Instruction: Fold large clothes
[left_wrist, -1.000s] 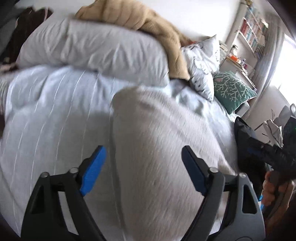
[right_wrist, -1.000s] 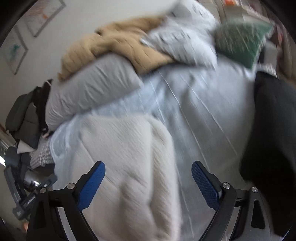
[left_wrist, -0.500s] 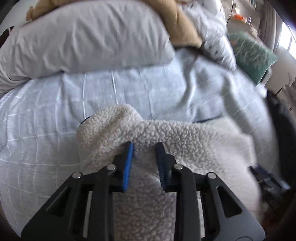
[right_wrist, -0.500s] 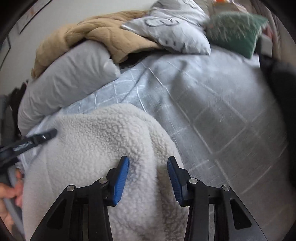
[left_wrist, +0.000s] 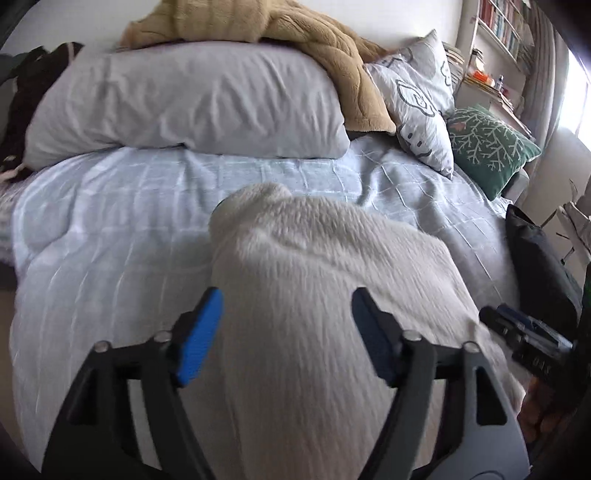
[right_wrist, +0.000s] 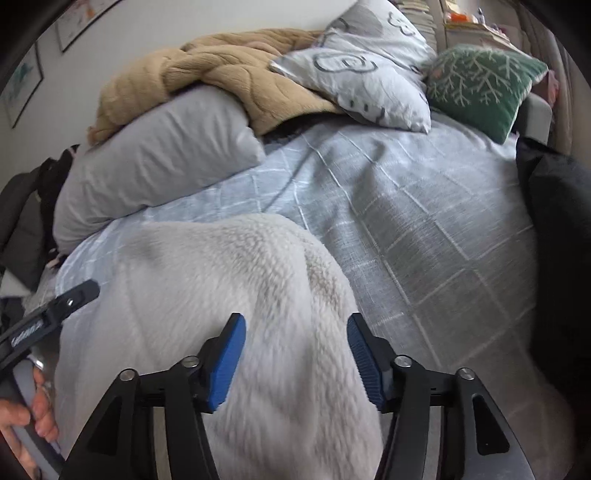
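The bed (left_wrist: 110, 229) has a pale blue checked cover, and on it lie a fluffy white jacket (left_wrist: 332, 295), a big grey pillow (left_wrist: 192, 107), two smaller pillows and a dark cloth (right_wrist: 554, 240).

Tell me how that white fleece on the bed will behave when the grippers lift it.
The fleece will probably flop and sag: it lies in soft rounded folds on the bedspread. Its thick, fuzzy pile suggests bulk with little weight for its size. That texture should grip rather than slip between the blue pads, though a shallow pinch may catch only the top layer.
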